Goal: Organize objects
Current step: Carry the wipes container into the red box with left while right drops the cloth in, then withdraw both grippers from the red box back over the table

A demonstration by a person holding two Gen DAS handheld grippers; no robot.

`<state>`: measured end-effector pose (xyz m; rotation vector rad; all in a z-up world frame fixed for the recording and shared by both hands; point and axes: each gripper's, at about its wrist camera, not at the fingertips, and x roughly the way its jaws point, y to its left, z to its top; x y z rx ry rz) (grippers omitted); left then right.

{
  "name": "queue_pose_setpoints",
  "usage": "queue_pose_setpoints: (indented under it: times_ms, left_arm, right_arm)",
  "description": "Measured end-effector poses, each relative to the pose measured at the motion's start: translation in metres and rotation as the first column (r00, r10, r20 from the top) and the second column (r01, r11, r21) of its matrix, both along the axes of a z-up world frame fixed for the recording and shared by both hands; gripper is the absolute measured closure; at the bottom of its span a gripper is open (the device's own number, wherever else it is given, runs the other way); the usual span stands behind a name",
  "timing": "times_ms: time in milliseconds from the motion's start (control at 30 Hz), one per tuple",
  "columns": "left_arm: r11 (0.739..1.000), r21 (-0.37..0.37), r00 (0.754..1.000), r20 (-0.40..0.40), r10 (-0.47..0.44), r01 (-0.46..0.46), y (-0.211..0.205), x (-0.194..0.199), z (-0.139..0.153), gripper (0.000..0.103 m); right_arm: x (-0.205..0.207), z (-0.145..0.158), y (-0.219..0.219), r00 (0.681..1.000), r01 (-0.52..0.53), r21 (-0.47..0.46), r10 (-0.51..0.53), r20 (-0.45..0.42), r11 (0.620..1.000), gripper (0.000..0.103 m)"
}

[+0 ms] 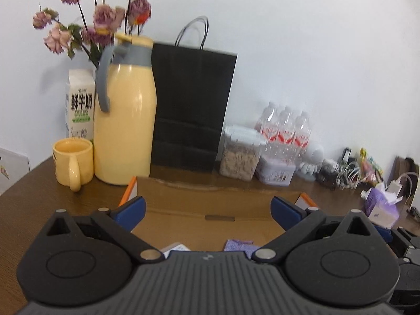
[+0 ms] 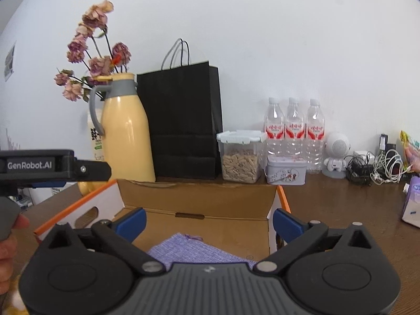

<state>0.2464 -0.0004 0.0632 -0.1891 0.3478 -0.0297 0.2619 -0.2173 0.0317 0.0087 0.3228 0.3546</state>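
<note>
An open cardboard box [image 1: 210, 199] [image 2: 199, 199] with orange-edged white flaps sits on the brown table in front of both grippers. A purple cloth [image 2: 194, 249] [image 1: 240, 245] lies inside it, beside a small white item [image 1: 176, 248]. My left gripper [image 1: 207, 210] is open and empty above the box. My right gripper [image 2: 208, 223] is open and empty above the cloth. The left gripper's body [image 2: 39, 165] shows at the left of the right wrist view.
Along the wall stand a yellow jug [image 1: 123, 120] [image 2: 126, 128], a yellow mug [image 1: 73, 162], a milk carton [image 1: 80, 102], flowers [image 2: 92, 52], a black paper bag [image 1: 191, 102] [image 2: 183, 120], a cereal container [image 2: 240, 157], a tin [image 2: 286, 170], three water bottles [image 2: 294, 131], a white speaker [image 2: 337, 155], cables [image 2: 375, 165] and a tissue pack [image 1: 380, 207].
</note>
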Motion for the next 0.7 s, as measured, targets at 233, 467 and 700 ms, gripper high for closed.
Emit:
queue_pose_setpoints:
  times_ms: [233, 467, 700]
  left_arm:
    - [1.0, 0.024, 0.998, 0.061, -0.018, 0.016, 0.003, -0.044, 0.02, 0.0]
    - [0.999, 0.035, 0.997, 0.076, -0.021, 0.018, 0.016, -0.09, 0.031, 0.0]
    - [0.998, 0.061, 0.999, 0.043, -0.023, 0.02, 0.025, -0.133, 0.024, 0.0]
  right_arm:
    - [-0.042, 0.02, -0.004, 0.999, -0.007, -0.029, 0.008, 0.048, 1.0, 0.0]
    - [-0.086, 0.031, -0.009, 0.998, -0.002, -0.061, 0.006, 0.059, 0.998, 0.0]
    - [-0.129, 0.021, -0.015, 1.0, 0.003, -0.073, -0.002, 0.012, 0.997, 0.0]
